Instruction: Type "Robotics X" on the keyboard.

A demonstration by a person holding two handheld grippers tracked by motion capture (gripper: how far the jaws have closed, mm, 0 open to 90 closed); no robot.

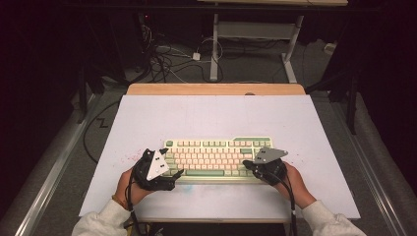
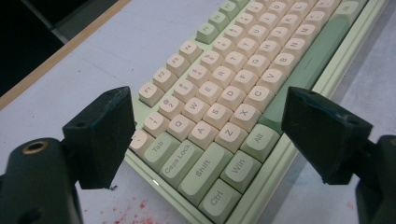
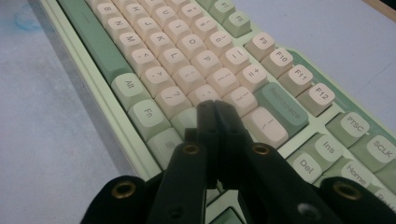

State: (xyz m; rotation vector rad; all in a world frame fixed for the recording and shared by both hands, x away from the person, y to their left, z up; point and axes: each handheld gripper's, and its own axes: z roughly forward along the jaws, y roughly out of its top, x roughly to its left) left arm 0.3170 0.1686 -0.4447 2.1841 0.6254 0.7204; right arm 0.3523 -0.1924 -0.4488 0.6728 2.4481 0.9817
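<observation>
Keyboard (image 1: pixel 216 157): left hand-held gripper (image 2: pixel 205 135) spread; right hand-held gripper (image 3: pixel 215 109) pressed together, perhaps touching keys.

Keyboard (image 1: pixel 216 156) is a pale green board with cream and green keycaps. It sits flat and square on the white table, near the front edge.

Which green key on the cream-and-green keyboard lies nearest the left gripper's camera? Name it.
The green Ctrl key, at the bottom-left corner of the keyboard; Win and Shift sit farther up.
</observation>
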